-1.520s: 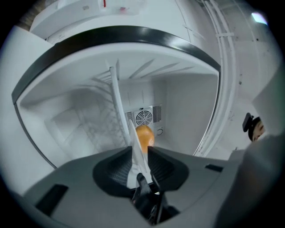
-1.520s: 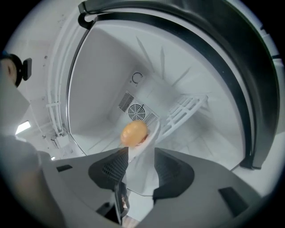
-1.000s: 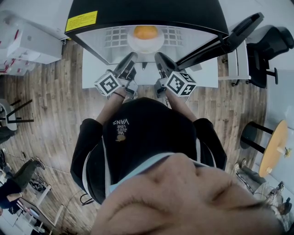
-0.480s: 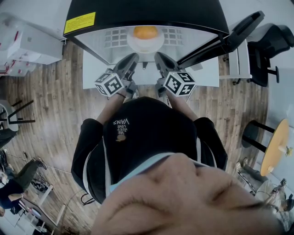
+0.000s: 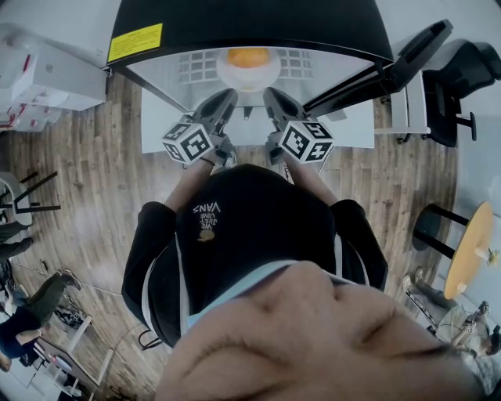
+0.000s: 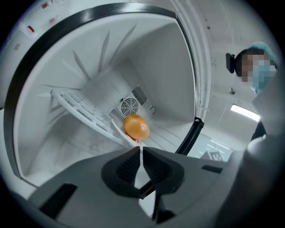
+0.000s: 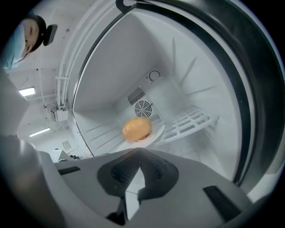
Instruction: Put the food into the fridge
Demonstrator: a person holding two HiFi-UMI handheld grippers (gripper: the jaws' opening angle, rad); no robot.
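Observation:
A burger with an orange bun (image 5: 248, 55) lies on a white plate (image 5: 248, 76) on the shelf inside the open fridge (image 5: 250, 23). Both grippers are held side by side just outside the opening and point in at the burger. My left gripper (image 5: 226, 99) is shut with nothing between its jaws. My right gripper (image 5: 271, 98) is shut and empty as well. In the left gripper view the burger (image 6: 136, 127) sits just beyond the closed tips of my left gripper (image 6: 140, 149). From my right gripper (image 7: 139, 151), the burger (image 7: 137, 128) and its plate (image 7: 156, 132) show ahead.
A white wire shelf (image 6: 75, 107) runs across the fridge, with a round fan grille (image 7: 143, 108) on the back wall. The fridge door (image 5: 407, 55) stands open at the right. A black office chair (image 5: 462, 78) and a round yellow table (image 5: 470, 251) stand to the right.
My left gripper has rolled a little about its own axis, so its marker cube shows a different face. The burger, the plate and my right gripper have kept their places.

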